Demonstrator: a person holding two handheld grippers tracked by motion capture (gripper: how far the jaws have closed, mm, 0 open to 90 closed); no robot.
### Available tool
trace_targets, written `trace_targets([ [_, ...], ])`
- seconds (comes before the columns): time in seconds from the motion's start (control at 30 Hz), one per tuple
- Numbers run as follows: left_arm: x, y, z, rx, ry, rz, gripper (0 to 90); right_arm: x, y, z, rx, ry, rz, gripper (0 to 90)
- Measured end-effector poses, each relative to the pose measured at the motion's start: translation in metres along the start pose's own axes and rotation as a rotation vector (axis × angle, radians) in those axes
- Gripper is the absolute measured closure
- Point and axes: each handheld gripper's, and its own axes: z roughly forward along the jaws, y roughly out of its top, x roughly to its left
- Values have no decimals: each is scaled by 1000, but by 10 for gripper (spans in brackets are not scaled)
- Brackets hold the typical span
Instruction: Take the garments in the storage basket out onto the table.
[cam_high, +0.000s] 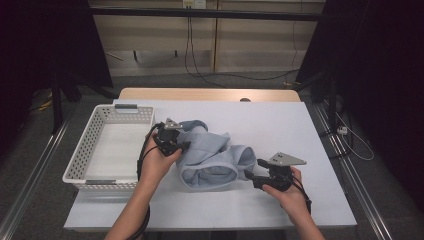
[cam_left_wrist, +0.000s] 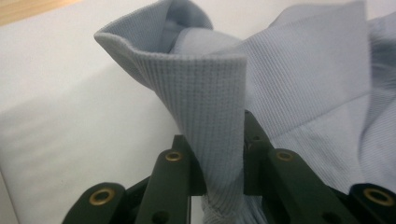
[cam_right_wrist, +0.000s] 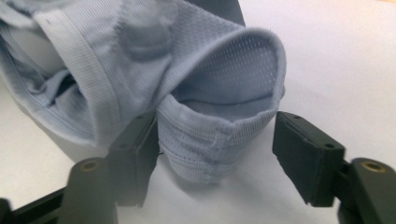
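Note:
A crumpled light blue knit garment (cam_high: 210, 155) lies on the white table top (cam_high: 280, 120), a little left of centre. My left gripper (cam_high: 182, 146) is at the garment's left edge. In the left gripper view its jaws pinch a ribbed band of the garment (cam_left_wrist: 205, 93) that stands up between them; the left gripper (cam_left_wrist: 223, 154) is shut on it. My right gripper (cam_high: 252, 175) is at the garment's lower right. In the right gripper view a mesh-lined sleeve opening (cam_right_wrist: 219, 126) sits between the jaws of the right gripper (cam_right_wrist: 215, 130). One pad touches it and the other stands clear, so it is open.
A white perforated plastic basket (cam_high: 80, 150) stands at the table's left edge, beside my left hand, with nothing visible in it. A wooden table edge (cam_high: 210, 94) runs along the back. Cables lie on the floor beyond.

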Motion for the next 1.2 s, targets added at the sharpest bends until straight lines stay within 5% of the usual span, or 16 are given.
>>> trace_targets([
  [0.2, 4, -4, 10, 29, 21, 1, 773, 4, -4, 10, 39, 1, -22, 419],
  [0.23, 4, -6, 12, 32, 26, -8, 767, 7, -4, 15, 55, 0, -42, 513],
  [0.27, 4, -6, 12, 32, 26, -8, 767, 7, -4, 15, 55, 0, -42, 513],
  [0.3, 5, -6, 13, 32, 24, -6, 765, 9, -3, 16, 42, -25, -64, 718],
  [0.37, 5, -7, 13, 29, 17, -14, 764, 9, 1, 15, 23, -11, -48, 799],
  [0.6, 8, -9, 9, 13, 3, -27, 739, 2, 10, 1, -34, -15, -2, 816],
  [0.83, 2, -8, 14, 12, -46, -27, 693, -24, 18, -31, -142, -56, 87, 817],
  [1.07, 2, -8, 11, 21, -51, -31, 606, -26, 13, -30, -119, -5, 109, 816],
  [1.2, 3, -7, 3, 19, -45, -44, 429, -20, 14, -23, -105, 15, 93, 816],
])
